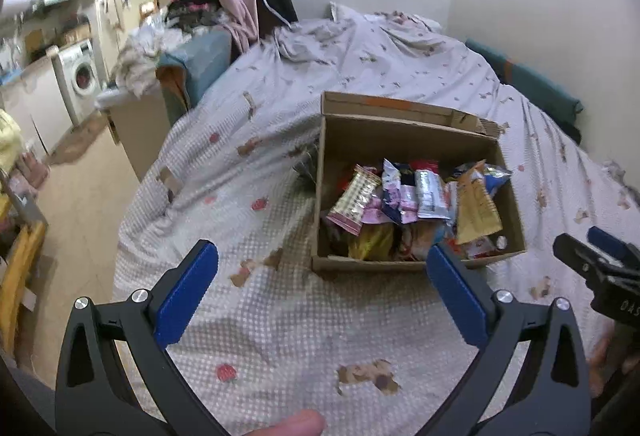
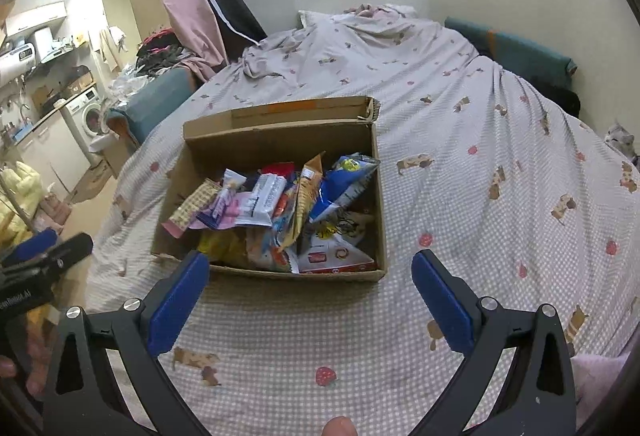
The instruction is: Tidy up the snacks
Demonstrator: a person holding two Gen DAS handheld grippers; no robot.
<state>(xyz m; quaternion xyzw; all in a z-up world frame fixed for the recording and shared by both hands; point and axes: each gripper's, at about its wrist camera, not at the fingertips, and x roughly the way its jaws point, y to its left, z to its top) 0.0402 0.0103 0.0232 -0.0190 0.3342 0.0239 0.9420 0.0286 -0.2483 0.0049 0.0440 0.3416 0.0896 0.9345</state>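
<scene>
An open cardboard box (image 1: 404,137) (image 2: 280,139) sits on the bed, filled with several snack packets (image 1: 416,203) (image 2: 280,207): a checked wrapper, white and blue bags, an orange pouch, a red-and-white pack. My left gripper (image 1: 322,260) hovers open over the sheet just before the box's near left corner, nothing between its blue pads. My right gripper (image 2: 310,268) is open too, above the box's near wall, empty. Each gripper shows at the edge of the other's view: the right gripper (image 1: 600,268) and the left gripper (image 2: 36,256).
A bed (image 1: 280,316) (image 2: 480,195) with a dotted, patterned sheet spreads all around the box. A crumpled pillow and teal cushion (image 2: 516,51) lie at the far wall. A cat (image 2: 620,143) sits at the right edge. Left of the bed are floor, a washing machine (image 1: 82,75) and clutter.
</scene>
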